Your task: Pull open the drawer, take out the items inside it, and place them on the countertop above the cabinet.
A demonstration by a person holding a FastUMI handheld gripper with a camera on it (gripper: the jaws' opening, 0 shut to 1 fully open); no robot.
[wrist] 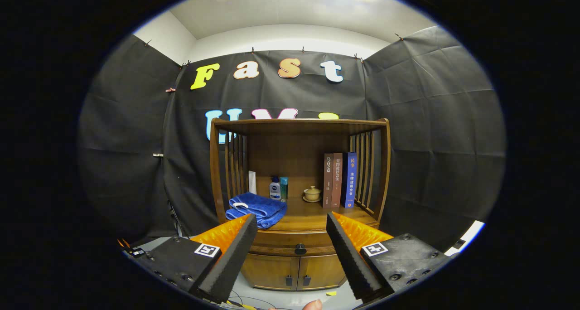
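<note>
Well short of the closed drawer [297, 245] — gripper [292, 223] spread wide, empty, knob [300, 249] between its fingers.

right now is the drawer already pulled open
No, the drawer sits flush in the cabinet front with its knob untouched, and the gripper hangs open and apart from it.

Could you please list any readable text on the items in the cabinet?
"民事": blue book spine; smaller characters below it blurred.
Brown books: spine characters too blurred to read.
Bottle: label too small.
Gripper, open before the drawer: square markers, no words.
</note>
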